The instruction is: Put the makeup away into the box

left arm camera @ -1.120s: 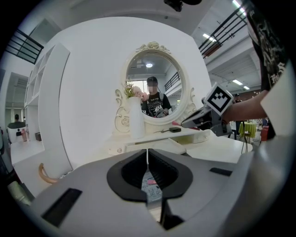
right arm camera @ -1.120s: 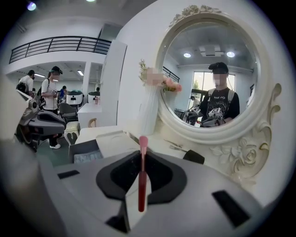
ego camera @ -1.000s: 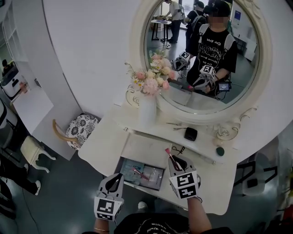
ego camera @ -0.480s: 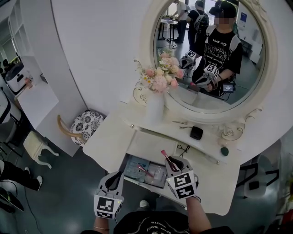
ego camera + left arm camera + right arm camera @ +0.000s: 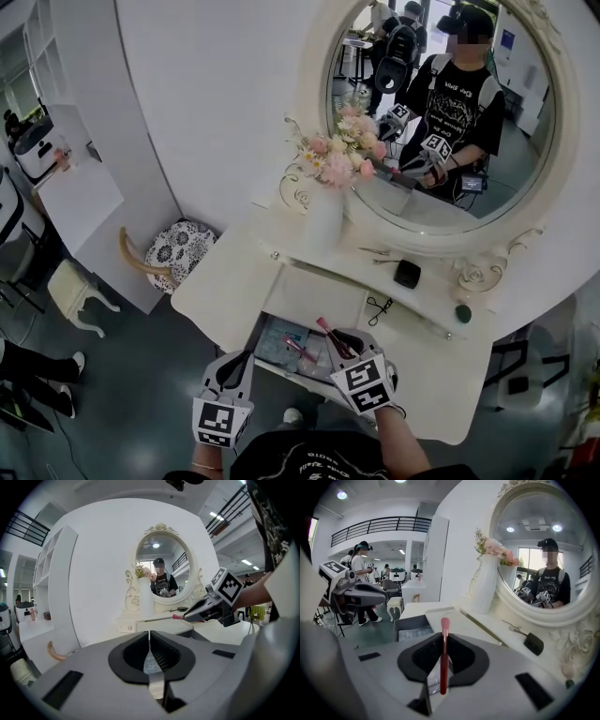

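The right gripper (image 5: 339, 341) gripped a red makeup brush (image 5: 443, 658) between its narrowed jaws, over the right edge of the open box (image 5: 272, 337) in the vanity table (image 5: 234, 281). The left gripper (image 5: 150, 654) hung nearby, its jaws together and empty.

White vanity (image 5: 225, 281) with vase (image 5: 324, 220), black case (image 5: 407, 273)

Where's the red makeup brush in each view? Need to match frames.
Head view: brush lower centre, in the right gripper.
Left gripper view: right of centre, red tip poking from that gripper.
Right gripper view: dead centre, upright between the jaws.
Shared landmark: white vase.
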### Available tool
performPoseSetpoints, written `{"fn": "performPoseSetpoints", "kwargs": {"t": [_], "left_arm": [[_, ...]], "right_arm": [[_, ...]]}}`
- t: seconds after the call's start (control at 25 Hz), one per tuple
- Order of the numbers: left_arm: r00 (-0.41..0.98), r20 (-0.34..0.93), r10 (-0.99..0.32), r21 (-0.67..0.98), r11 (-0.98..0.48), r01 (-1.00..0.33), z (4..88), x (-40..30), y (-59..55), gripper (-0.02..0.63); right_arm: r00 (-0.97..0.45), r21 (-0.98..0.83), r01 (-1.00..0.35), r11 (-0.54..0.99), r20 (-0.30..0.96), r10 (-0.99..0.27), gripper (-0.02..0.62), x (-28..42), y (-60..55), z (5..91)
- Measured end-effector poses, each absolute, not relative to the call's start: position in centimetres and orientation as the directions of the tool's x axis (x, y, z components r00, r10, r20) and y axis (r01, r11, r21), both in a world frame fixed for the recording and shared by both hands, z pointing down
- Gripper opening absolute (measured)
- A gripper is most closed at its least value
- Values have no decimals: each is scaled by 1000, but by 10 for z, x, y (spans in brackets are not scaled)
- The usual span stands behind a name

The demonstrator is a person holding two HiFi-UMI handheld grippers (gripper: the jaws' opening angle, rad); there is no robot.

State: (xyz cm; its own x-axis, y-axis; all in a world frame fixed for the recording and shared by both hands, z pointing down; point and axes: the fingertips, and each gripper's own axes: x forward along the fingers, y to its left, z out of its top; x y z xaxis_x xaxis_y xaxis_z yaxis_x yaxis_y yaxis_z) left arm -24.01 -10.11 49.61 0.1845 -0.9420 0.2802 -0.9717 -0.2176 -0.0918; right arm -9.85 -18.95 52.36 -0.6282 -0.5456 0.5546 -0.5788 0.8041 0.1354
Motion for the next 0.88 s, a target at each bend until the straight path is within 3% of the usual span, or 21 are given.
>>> {"fn": "performPoseSetpoints", "kwargs": {"t": [0.88], "left_arm": [[160,290,-943,-82,-191,-978,499,-246,-116,23]], "right_arm": [[-634,109,-461,880,653,-413,49,-121,-180,571]]}}
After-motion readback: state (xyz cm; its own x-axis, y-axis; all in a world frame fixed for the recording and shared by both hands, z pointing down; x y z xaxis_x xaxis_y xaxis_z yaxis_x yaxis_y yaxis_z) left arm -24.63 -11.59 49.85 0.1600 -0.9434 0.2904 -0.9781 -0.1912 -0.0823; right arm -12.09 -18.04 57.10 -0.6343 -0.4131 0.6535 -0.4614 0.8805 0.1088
